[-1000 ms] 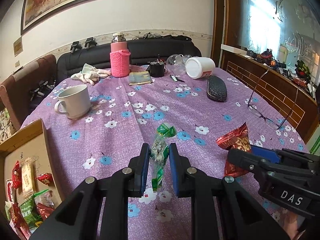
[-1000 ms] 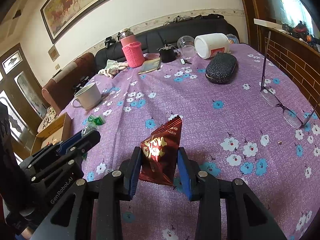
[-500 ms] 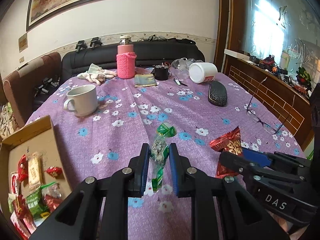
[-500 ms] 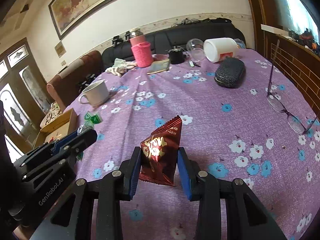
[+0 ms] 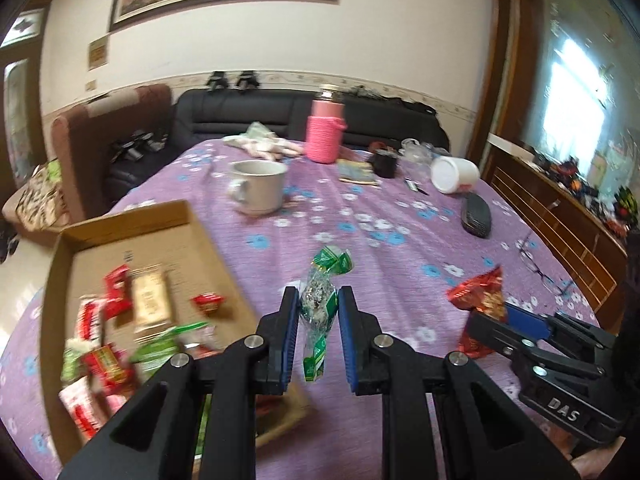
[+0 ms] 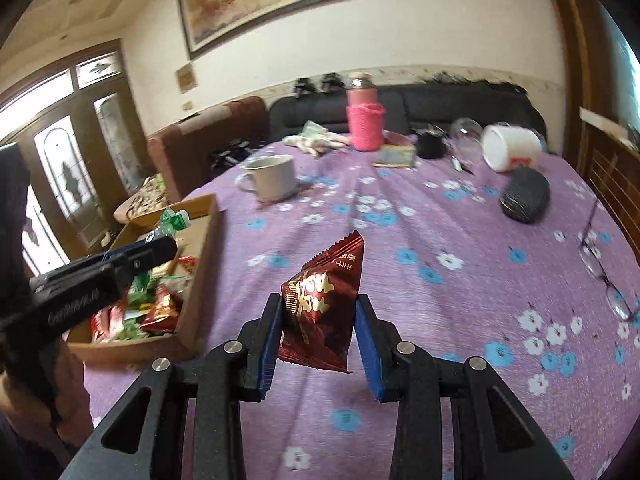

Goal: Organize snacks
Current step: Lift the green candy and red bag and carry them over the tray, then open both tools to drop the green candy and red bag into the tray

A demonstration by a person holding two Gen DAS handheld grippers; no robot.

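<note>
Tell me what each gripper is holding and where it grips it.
Left gripper: green-and-clear twist-wrapped candy, pinched at its middle. Right gripper: dark red foil snack packet, gripped by its side edges.

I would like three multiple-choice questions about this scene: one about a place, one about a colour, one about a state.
1. Where is the cardboard box relative to the white mug?
A. nearer the camera and to its left
B. behind it by the sofa
C. under it

2. What colour is the wrapper held by the right gripper?
A. blue
B. dark red
C. white

3. What is the left gripper doing?
A. standing open and empty
B. gripping a green and clear candy
C. gripping the mug

Answers: 1 A, the box lies at the table's near left edge; 2 B, the red snack packet sits between its pads; 3 B, the pads press the candy.
</note>
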